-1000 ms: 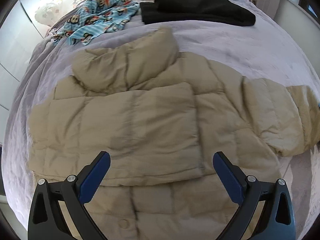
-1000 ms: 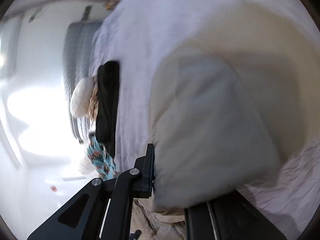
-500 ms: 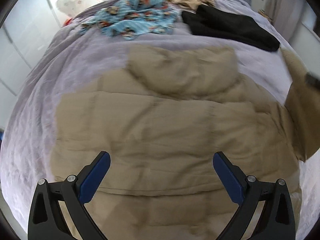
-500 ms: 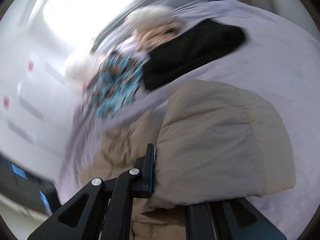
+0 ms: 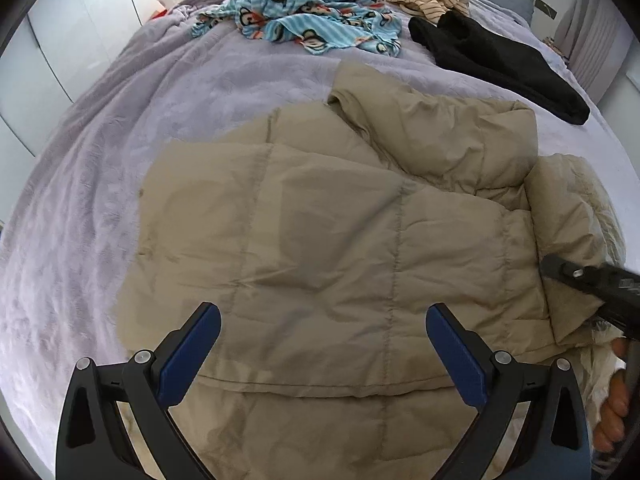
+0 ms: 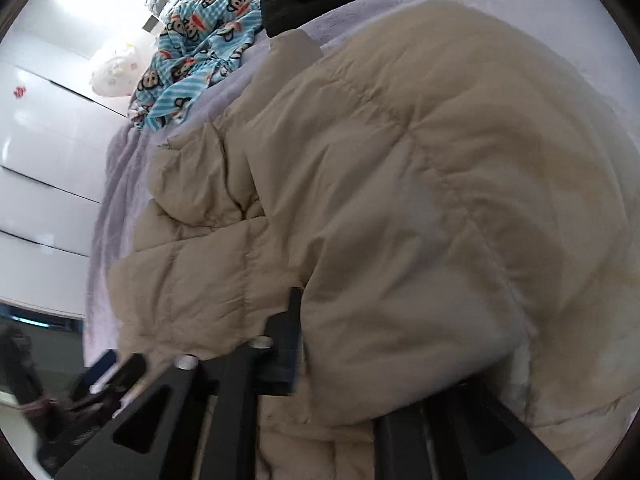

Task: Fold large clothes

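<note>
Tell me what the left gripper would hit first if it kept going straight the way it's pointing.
Most likely the beige quilted puffer jacket spread on the lilac bedspread. The left gripper is open and empty, and the jacket fills the view between its fingers. How far off it is cannot be told.

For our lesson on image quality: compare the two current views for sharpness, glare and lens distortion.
Left wrist view: sharp, evenly lit, the bed bowed by the fisheye lens, the open left gripper crisp. Right wrist view: tilted, wardrobe washed out by glare, lower left corner smeared, the jacket close and soft, clamped in the right gripper.
</note>
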The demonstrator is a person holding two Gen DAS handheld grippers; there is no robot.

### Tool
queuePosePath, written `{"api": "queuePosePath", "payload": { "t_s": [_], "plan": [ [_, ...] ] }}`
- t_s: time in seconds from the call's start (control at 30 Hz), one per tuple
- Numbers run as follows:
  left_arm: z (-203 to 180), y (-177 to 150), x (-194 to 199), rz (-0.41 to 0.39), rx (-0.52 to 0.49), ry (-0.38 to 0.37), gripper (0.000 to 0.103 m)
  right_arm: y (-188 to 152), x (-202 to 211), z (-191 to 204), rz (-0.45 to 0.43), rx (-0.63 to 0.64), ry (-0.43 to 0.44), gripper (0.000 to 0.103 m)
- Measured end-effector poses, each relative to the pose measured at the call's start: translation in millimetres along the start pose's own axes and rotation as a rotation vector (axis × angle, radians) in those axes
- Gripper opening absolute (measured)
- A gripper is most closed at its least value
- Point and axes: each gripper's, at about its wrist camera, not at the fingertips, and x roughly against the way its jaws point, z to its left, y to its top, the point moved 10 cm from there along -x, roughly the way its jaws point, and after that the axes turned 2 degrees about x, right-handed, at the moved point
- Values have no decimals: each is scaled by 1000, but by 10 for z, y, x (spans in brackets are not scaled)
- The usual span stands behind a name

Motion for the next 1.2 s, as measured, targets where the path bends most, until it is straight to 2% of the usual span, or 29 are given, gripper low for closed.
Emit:
{"api": "queuePosePath", "payload": {
  "t_s": [0.03,0.07,0.17,0.3,0.33,0.37,0.4,0.43,0.53,0.6,0.67,0.73,0.8,0.83,0.87,0.97,1.07,1.2],
  "plan": [
    [-10,4,-7,1,0,-8,103,12,55,32,0,-6,25,70],
    [-38,20,-17,-2,-1,-25,103,4,173,78,-17,-19,75,81],
    [-85,116,-7,-31,-10,-57,103,14,494,6,-88,-76,111,84],
    [-78,247,-15,-45,7,-111,103,205,689,-391,-186,-274,139,82],
    [-59,256,-9,-43,20,-125,103,267,711,-498,-209,-328,153,70],
    [-31,270,-6,-41,40,-146,103,328,693,-550,-221,-357,161,38],
    [10,296,2,-40,70,-182,103,396,661,-546,-223,-359,157,21],
    [45,303,14,-41,91,-206,103,440,635,-500,-219,-336,152,9],
    [176,343,58,-55,156,-271,103,530,614,-126,-217,-167,129,9],
    [272,394,103,-67,193,-318,103,516,527,283,-197,-4,113,9],
    [343,435,152,-78,224,-364,103,405,356,671,-141,129,123,9],
    [397,476,196,-85,243,-409,103,204,136,935,-56,232,104,13],
    [416,497,229,-84,260,-459,103,-37,-90,1063,34,311,51,38],
    [402,498,239,-73,267,-498,103,-172,-211,1105,82,334,37,66],
    [383,483,246,-61,273,-532,103,-290,-289,1118,117,341,38,74],
    [237,430,241,-2,278,-655,103,-473,-307,1106,148,336,52,75],
    [35,367,195,49,246,-721,103,-584,-94,898,153,325,39,75],
    [-140,272,-32,112,220,-692,103,-621,310,272,130,221,-8,75]
  ]
}}
